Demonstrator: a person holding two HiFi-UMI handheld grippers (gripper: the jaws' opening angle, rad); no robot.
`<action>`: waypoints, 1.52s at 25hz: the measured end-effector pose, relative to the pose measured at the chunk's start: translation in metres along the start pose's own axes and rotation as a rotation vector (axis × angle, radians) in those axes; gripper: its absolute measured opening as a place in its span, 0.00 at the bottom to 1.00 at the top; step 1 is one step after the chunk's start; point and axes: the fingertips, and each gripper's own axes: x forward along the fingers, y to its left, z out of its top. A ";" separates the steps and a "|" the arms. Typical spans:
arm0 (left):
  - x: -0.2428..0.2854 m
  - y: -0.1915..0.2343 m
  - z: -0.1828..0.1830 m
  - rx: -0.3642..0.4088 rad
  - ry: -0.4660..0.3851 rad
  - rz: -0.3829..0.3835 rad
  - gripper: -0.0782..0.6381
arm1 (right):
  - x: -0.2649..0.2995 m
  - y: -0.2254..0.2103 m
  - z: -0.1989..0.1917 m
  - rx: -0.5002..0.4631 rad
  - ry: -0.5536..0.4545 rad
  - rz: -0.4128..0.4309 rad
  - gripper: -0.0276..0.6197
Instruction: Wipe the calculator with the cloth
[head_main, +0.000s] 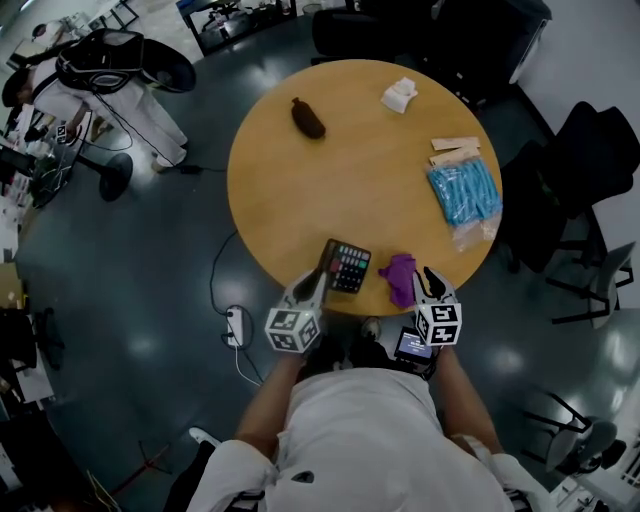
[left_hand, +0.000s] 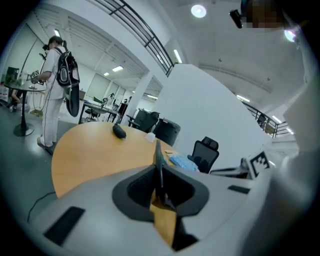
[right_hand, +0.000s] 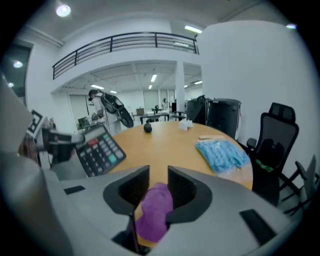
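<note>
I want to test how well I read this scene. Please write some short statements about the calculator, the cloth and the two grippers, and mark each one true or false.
1. The left gripper is shut on the calculator. True.
2. The calculator lies flat on the table. False: it is held up and tilted near the table's near edge.
3. The purple cloth lies at the far side of the table. False: it is at the near edge, between the jaws of the right gripper.
4. The right gripper's jaws are pressed together. False: they stand apart with the cloth between them.
5. In the head view, a blue packet lies on the table's right side. True.
</note>
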 end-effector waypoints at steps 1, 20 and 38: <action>-0.004 -0.003 0.012 0.003 -0.021 0.004 0.18 | 0.012 0.000 -0.014 -0.011 0.061 0.015 0.26; -0.041 -0.015 0.086 -0.063 -0.121 0.032 0.18 | 0.081 0.021 -0.132 -0.161 0.501 0.056 0.21; -0.069 -0.062 0.124 -0.149 -0.191 -0.092 0.18 | -0.060 0.150 0.227 -0.636 -0.360 0.312 0.18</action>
